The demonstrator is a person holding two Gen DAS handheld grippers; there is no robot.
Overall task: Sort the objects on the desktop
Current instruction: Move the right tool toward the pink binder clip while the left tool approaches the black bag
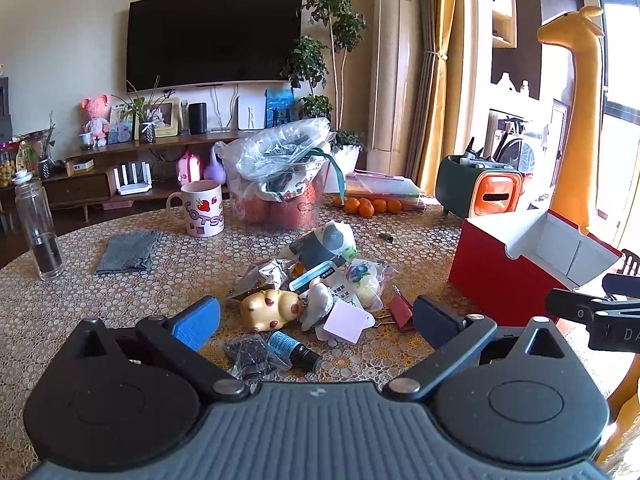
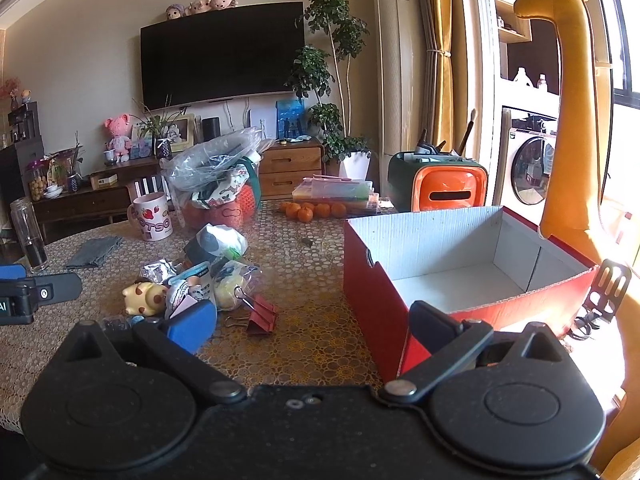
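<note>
Sorting looks barely begun: the red box at the right of the surface shows nothing inside. The pile of small objects lies left of it, untouched. The left gripper and right gripper both hang spread apart, holding nothing.

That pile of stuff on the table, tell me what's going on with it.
A person is holding a gripper in each hand to sort the clutter. The left gripper hangs open over the pile, above the spotted cow toy and a small blue bottle, holding nothing. The right gripper is open too, near the red binder clip and the red cardboard box. As far as its inside shows, the box holds nothing yet.
</note>
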